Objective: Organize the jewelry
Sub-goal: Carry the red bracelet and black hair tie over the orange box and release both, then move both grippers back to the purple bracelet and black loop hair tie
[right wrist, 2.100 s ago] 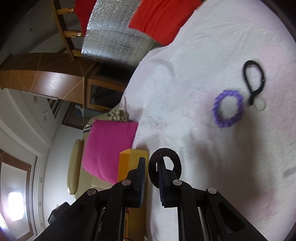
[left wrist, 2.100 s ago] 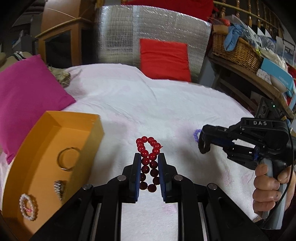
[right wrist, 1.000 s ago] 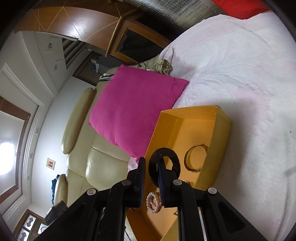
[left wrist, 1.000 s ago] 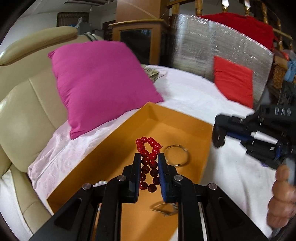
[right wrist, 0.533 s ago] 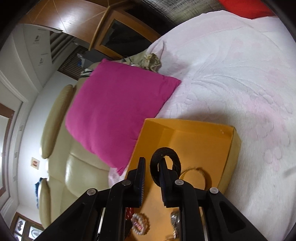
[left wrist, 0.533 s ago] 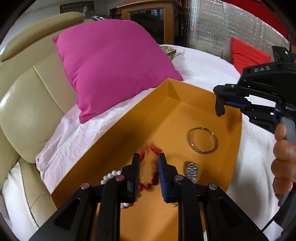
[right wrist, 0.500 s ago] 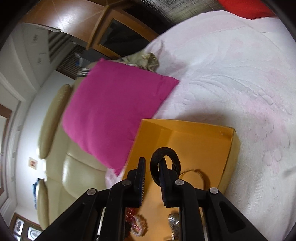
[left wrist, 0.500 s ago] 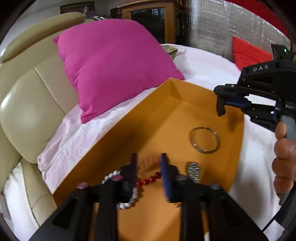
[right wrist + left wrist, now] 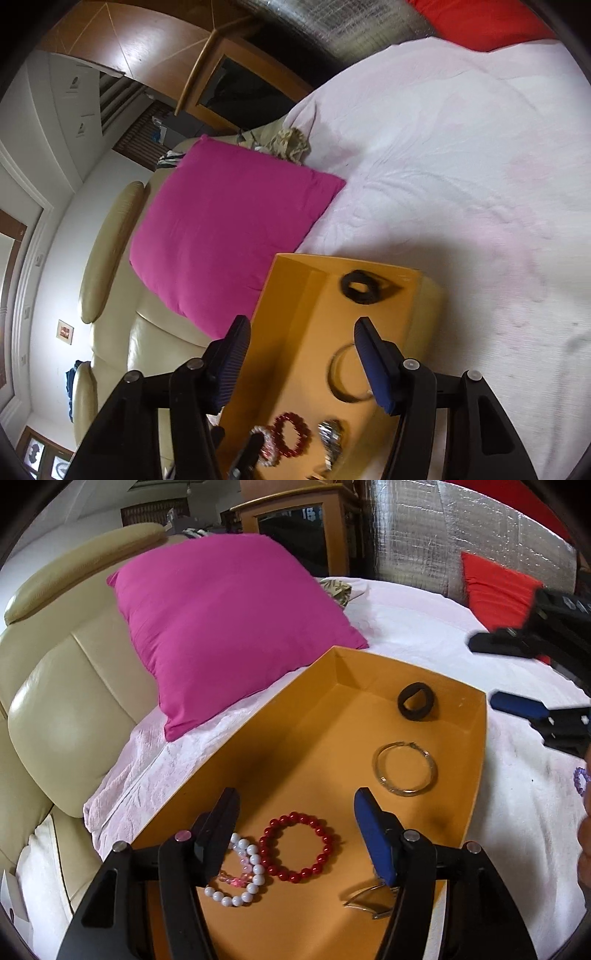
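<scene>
An orange box (image 9: 476, 760) lies on the white bedspread. In it lie a red bead bracelet (image 9: 299, 847), a white and pink bead bracelet (image 9: 240, 880), a metal bangle (image 9: 405, 773), a black hair tie (image 9: 416, 701) near the far end and a silver watch (image 9: 365, 899). My left gripper (image 9: 295, 830) is open and empty just above the red bracelet. My right gripper (image 9: 301, 354) is open and empty above the box (image 9: 428, 306); the hair tie (image 9: 360, 286), the bangle (image 9: 341, 371) and the red bracelet (image 9: 291, 434) show below it. The right gripper's fingers (image 9: 517, 705) show at the right of the left wrist view.
A magenta pillow (image 9: 221, 624) leans on a cream leather sofa (image 9: 62, 686) left of the box. A purple bead bracelet (image 9: 580, 781) lies on the bedspread at the right edge. A red cushion (image 9: 495, 590) and a silver foil panel (image 9: 443, 535) stand behind.
My left gripper has opened and the red bracelet now lies in the box. My right gripper has opened and the black hair tie now lies at the box's far end.
</scene>
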